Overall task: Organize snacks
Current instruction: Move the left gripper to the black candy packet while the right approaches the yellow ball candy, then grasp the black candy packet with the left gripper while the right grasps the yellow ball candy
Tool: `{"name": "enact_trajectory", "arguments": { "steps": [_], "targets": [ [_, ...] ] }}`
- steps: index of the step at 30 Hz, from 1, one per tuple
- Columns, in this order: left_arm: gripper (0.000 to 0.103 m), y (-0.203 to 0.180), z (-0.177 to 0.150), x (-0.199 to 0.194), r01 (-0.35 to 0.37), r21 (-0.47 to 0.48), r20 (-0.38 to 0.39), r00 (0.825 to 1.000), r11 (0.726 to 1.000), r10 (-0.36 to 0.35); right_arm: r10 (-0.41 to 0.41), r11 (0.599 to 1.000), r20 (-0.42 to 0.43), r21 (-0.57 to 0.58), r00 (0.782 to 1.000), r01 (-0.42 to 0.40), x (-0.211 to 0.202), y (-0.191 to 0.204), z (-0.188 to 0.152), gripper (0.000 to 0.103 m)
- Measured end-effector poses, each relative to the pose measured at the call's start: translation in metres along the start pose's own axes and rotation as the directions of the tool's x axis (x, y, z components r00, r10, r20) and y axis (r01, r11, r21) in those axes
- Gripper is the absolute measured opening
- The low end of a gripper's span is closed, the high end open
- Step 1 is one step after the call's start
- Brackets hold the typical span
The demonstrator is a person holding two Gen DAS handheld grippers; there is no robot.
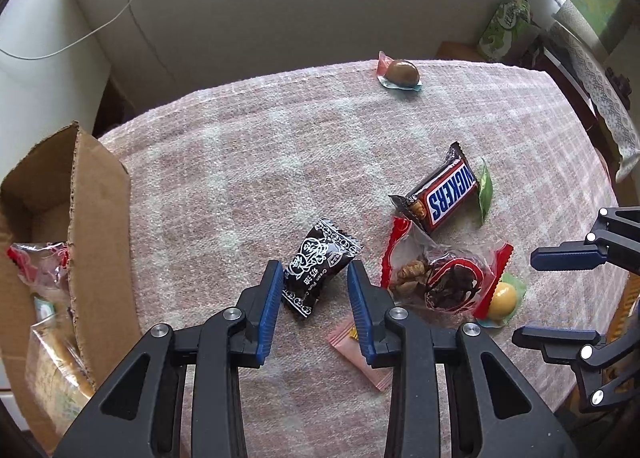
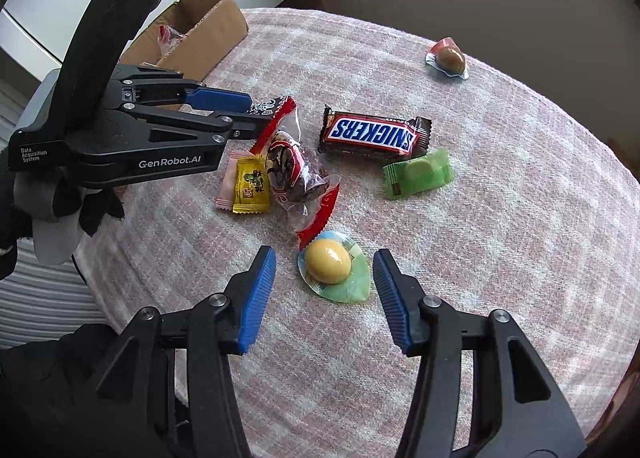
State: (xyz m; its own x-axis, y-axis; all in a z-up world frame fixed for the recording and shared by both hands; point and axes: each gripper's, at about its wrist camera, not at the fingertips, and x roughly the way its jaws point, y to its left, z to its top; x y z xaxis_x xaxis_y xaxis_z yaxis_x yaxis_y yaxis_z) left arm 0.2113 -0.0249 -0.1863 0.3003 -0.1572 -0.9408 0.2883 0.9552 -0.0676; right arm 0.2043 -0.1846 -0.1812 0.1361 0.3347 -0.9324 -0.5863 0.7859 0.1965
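Observation:
My left gripper is open, its blue pads either side of a black plum candy wrapper on the pink cloth; I cannot tell whether they touch it. My right gripper is open around a yellow ball candy on a green wrapper. Between them lie a clear red-edged nut packet, a Snickers bar, a green wafer pack, a yellow sachet on a pink one, and a brown ball candy far off. The cardboard box at left holds several snacks.
The round table wears a pink checked cloth. Its edge curves close behind the brown candy and by the box. A white wall with hanging cables stands behind. A green floral bag sits on furniture at the back right.

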Motion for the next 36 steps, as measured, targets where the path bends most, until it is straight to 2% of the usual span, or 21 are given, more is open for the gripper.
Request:
{"name": "enact_trajectory", "arguments": {
  "steps": [4, 6, 11, 16, 18, 23, 36],
  "targets": [
    [0.028, -0.002, 0.000, 0.003, -0.002, 0.039, -0.007, 1.000, 0.999, 0.002, -0.003, 1.000, -0.014, -0.009, 1.000, 0.003, 0.006, 0.001, 0.000, 0.052],
    [0.024, -0.005, 0.002, 0.005, -0.001, 0.050, 0.000, 1.000, 0.999, 0.001, -0.008, 1.000, -0.029, -0.014, 1.000, 0.007, 0.011, 0.001, 0.000, 0.042],
    [0.021, -0.005, 0.006, 0.007, 0.034, 0.020, 0.017, 0.999, 0.999, -0.035, -0.032, 0.999, -0.049, -0.045, 0.998, 0.030, 0.020, 0.006, 0.002, 0.041],
    [0.021, -0.005, 0.005, 0.006, 0.053, 0.039, 0.019, 0.998, 0.998, -0.054, -0.054, 0.995, -0.060, -0.082, 0.997, 0.049, 0.026, 0.012, 0.004, 0.041],
    [0.020, -0.005, 0.004, 0.005, 0.054, 0.040, 0.024, 0.998, 0.998, -0.055, -0.064, 0.994, -0.063, -0.090, 0.996, 0.058, 0.030, 0.013, 0.005, 0.035],
    [0.021, -0.004, 0.009, 0.008, 0.083, 0.011, 0.024, 0.996, 0.997, -0.083, -0.065, 0.993, -0.052, -0.101, 0.997, 0.060, 0.030, 0.016, 0.005, 0.032],
    [0.020, -0.010, 0.017, 0.008, 0.100, -0.009, 0.072, 0.992, 0.995, -0.099, -0.064, 0.996, -0.021, -0.061, 0.998, 0.063, 0.016, 0.005, -0.008, 0.027]
  ]
}}
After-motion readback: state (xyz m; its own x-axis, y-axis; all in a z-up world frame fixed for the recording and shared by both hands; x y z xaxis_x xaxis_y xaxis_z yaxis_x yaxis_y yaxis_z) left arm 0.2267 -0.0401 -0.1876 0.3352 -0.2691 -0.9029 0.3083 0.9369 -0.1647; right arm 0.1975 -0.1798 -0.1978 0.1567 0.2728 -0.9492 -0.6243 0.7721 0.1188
